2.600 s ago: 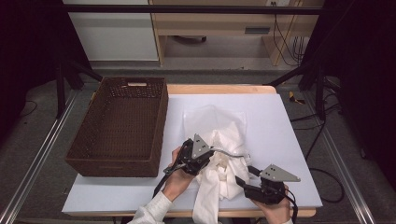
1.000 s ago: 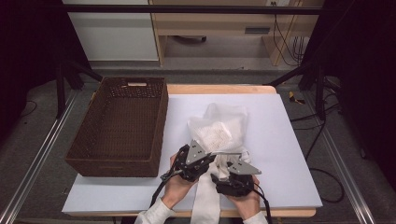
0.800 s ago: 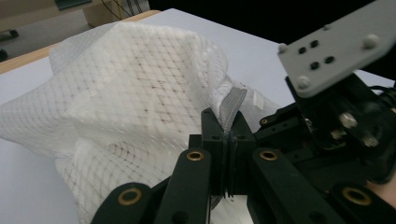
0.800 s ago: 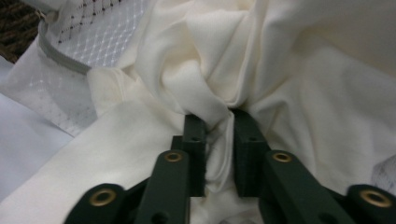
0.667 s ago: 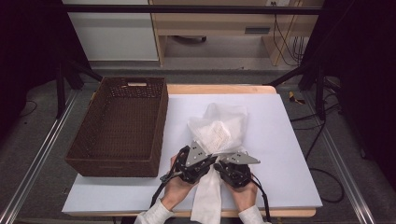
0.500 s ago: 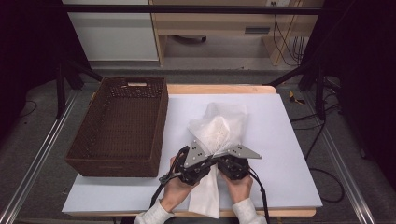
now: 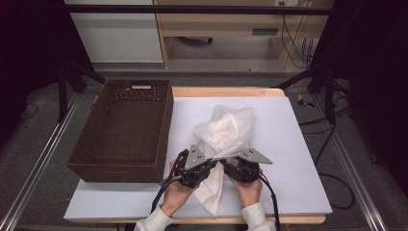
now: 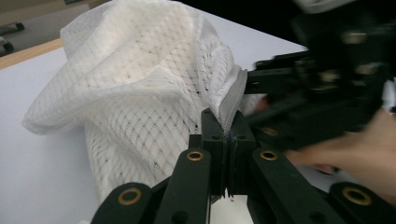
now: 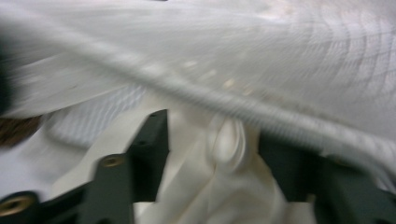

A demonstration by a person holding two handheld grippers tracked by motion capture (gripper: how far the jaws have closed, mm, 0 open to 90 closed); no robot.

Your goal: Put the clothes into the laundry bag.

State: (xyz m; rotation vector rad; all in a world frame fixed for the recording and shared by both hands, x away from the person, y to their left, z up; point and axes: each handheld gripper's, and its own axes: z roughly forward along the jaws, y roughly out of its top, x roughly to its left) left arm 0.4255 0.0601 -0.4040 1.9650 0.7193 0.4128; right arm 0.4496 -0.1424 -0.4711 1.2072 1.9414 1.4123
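A dim room with dark curtains at either side surrounds a bench [image 7: 288,144] covered by a pale sheet, its wooden edge showing at the far side; beyond it stand a white cabinet and a wooden shelf unit with cables hanging behind. No label or writing can be read anywhere in the views.

Two hands come in from the near edge, each with a gripper, the two close together near the front middle of the bench. The left gripper [image 8: 227,140] has its jaws pressed together on the zip edge of a white mesh bag [image 7: 225,130]. In the left gripper view the netting billows up and away to the left of the jaws, and the grey zip tape runs out from between them towards the right gripper [image 7: 231,161], which sits just beside it, blurred, with the right hand [image 7: 248,185] behind it. The left hand [image 7: 179,187] shows in the high view.

In the right gripper view the jaws stand spread, with cream cloth [image 9: 219,186] bunched between them and the zip edge of the mesh bag crossing just ahead of them; the picture is blurred, and I cannot tell whether the jaws grip anything.

From the grippers, most of the mesh bag lies just ahead, heaped on the bench. The cream cloth trails back between the two hands towards the near edge. A dark woven basket [image 7: 120,166] stands to the left of the left gripper, near it but apart.
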